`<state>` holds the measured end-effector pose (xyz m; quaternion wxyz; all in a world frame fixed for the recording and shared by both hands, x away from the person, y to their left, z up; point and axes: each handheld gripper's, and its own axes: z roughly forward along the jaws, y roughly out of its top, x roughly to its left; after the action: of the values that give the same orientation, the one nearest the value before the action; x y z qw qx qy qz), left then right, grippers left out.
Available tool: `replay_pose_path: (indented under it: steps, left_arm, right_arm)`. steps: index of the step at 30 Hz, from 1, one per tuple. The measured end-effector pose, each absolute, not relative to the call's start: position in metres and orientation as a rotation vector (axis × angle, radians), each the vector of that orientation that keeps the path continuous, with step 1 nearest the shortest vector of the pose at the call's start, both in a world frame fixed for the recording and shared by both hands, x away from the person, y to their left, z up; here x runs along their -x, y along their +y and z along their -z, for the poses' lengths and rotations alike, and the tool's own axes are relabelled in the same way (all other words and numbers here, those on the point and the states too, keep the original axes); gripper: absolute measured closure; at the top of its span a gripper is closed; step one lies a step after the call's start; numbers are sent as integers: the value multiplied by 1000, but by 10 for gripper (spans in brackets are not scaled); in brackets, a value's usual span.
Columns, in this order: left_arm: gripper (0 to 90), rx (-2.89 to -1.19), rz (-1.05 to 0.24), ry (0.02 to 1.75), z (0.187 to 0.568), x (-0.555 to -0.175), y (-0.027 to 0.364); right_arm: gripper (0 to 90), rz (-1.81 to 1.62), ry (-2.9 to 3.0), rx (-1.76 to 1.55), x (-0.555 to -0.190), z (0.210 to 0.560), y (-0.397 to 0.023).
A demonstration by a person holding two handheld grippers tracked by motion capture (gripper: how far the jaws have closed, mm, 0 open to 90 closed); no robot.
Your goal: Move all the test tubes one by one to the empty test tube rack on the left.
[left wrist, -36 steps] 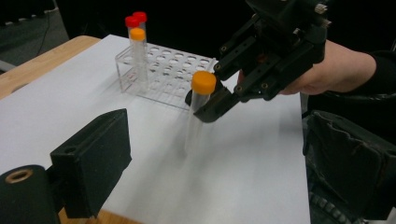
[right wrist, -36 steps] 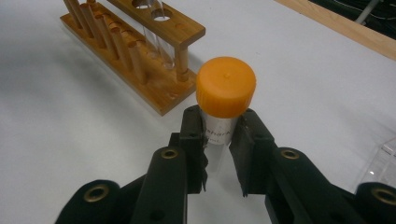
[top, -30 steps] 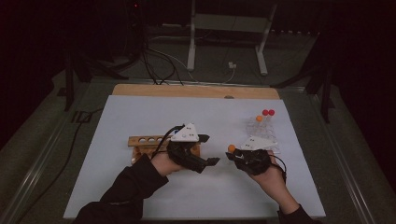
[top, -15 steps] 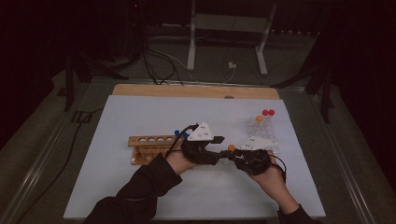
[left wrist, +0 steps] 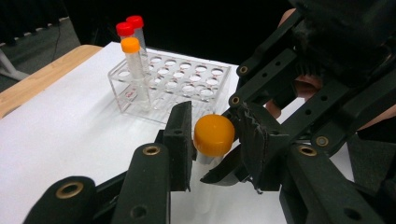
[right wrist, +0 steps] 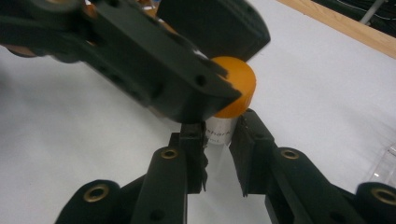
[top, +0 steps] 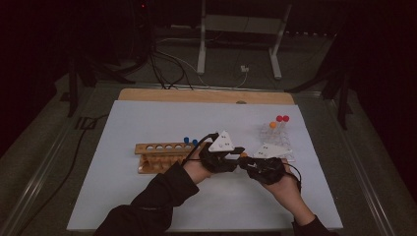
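White tabletop [top: 147, 196]: right gripper [right wrist: 217, 140] clamps the tube [right wrist: 219, 133], left gripper [left wrist: 212, 140] fingers just closing onto its orange cap [left wrist: 214, 134] (contact unclear).

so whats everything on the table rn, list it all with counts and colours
orange-capped tube: 1, clear with orange cap, between both tongs
racked tubes: 3, two red caps, one orange, far corner of clear rack
clear rack: 1, transparent, right side of mat
wooden rack: 1, light wood, left of the hands
blue caps: 2, blue, behind wooden rack
white mat: 1, white, covers table
left tongs: black, jaws just closing around the orange cap
right tongs: black, shut on the tube body
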<state>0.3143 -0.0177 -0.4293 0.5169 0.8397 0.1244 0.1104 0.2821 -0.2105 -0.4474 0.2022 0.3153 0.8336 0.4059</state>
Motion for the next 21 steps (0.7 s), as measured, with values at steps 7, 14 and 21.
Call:
replay_pose_path:
  steps: [7,14,21]
  left_arm:
    - [707,-2025,-272,288,430,-315,-17]
    - [709,-2032,-276,287,427,-314,-16]
    - [709,-2000,-308,306,415,-314,-4]
  right_arm:
    - [747,-1132,2327,-875,-282,448,-210]
    - [700,-1139,2322,-863,-281,448,-209]
    - [475,-1166,2347,-865,-283,451,-209]
